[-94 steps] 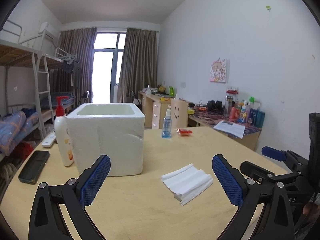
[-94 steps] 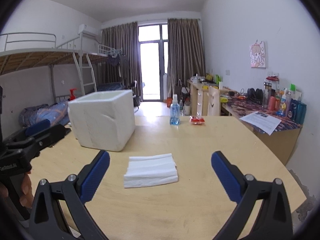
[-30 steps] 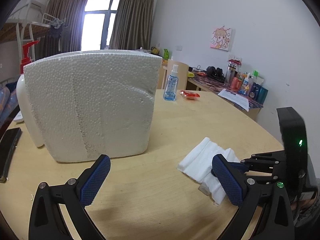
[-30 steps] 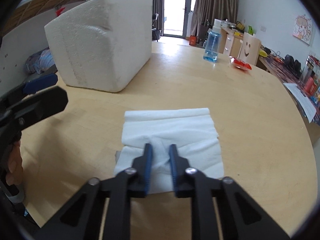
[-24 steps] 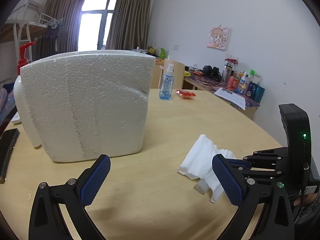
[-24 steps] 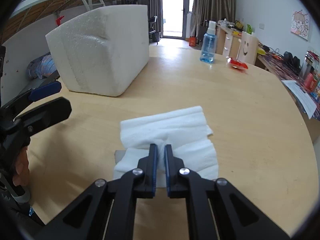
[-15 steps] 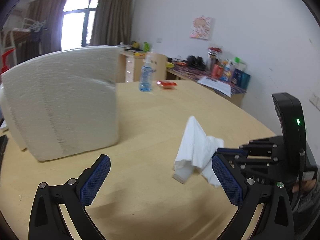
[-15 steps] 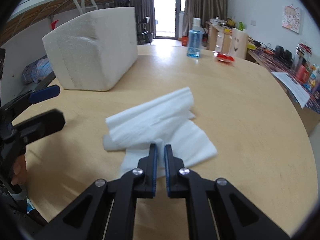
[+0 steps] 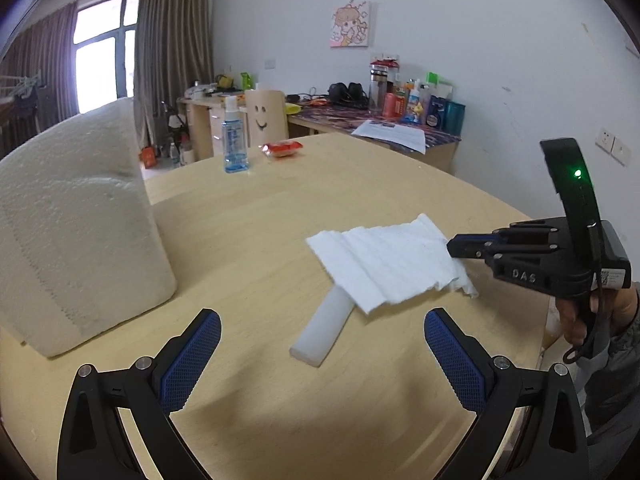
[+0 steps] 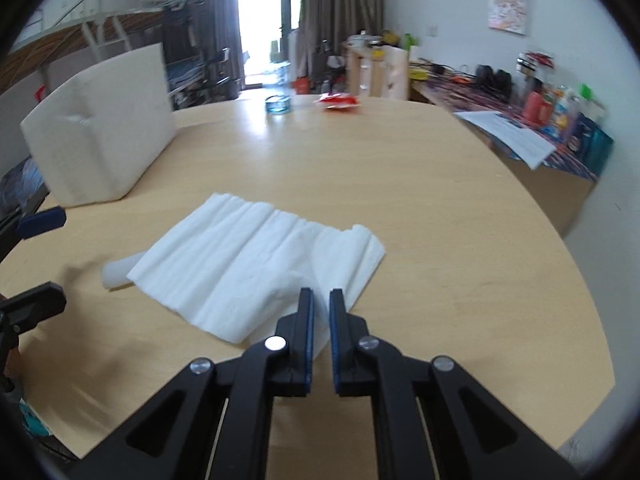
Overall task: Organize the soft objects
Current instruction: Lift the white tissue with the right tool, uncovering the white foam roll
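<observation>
A white cloth (image 9: 388,260) lies unfolded on the round wooden table (image 9: 260,216). My right gripper (image 10: 320,300) is shut on the white cloth's near edge (image 10: 260,264); it shows in the left wrist view (image 9: 454,247) pinching the cloth's right corner. A small white foam bar (image 9: 322,330) lies uncovered, partly under the cloth's near edge; it also shows in the right wrist view (image 10: 116,270). My left gripper (image 9: 320,334) is open and empty, low over the table just in front of the bar.
A white foam box (image 9: 68,216) stands on the left of the table (image 10: 100,140). A blue spray bottle (image 9: 234,140) and a red packet (image 9: 282,148) sit at the far edge. A cluttered desk (image 9: 400,120) is beyond.
My right gripper closed on the folded cloth, lifted it and pulled it back, so it unfolded and spread flat. The foam bar came into view. My left gripper swung right, away from the foam box.
</observation>
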Demonstrator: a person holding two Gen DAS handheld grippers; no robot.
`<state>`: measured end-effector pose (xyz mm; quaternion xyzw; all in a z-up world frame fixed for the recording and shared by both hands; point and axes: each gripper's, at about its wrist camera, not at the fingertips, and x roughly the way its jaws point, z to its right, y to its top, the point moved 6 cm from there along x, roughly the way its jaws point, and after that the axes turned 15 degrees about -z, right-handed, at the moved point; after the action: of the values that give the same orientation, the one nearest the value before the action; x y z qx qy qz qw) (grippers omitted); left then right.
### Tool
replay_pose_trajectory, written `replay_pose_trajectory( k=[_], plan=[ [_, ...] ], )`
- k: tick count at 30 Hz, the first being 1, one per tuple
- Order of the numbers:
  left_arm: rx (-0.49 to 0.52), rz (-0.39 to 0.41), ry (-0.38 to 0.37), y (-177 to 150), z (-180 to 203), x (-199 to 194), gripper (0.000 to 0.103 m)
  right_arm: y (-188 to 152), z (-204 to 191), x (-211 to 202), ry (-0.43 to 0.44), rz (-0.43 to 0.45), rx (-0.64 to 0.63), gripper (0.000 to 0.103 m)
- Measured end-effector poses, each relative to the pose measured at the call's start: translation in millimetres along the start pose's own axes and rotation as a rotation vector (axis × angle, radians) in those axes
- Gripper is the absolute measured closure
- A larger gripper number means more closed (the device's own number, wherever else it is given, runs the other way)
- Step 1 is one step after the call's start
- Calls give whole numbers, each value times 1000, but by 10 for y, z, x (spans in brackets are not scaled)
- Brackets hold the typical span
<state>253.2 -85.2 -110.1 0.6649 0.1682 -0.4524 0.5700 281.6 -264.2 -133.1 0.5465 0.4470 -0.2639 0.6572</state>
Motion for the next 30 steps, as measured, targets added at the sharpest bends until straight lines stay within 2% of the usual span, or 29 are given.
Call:
replay_pose_trajectory(
  k=[3,6,8,10,12,19,26,30],
  plan=[
    [26,-21,-17,46,69,67,1,-19,85,-13,-37,13,21,93],
    [60,-38,3,105,108,135,1,-47,88,-59,-41,28,38,90],
    [68,-49,7,123,110,181,1,-47,89,-113,-39,56,54,69],
    [69,-61,1,131,102,228,1,-58,82,-213,-35,95,59,42],
    [72,-73,0,150,94,277,1,-46,61,-268,-18,116,50,35],
    [88,-71,2,174,79,324,1,68,-188,-120,40,73,3,34],
    [101,-102,-50,135,84,351,1,129,-232,147,36,-17,-5,34],
    [111,-101,-42,126,104,343,1,109,-230,219,52,-55,-5,34]
  ],
)
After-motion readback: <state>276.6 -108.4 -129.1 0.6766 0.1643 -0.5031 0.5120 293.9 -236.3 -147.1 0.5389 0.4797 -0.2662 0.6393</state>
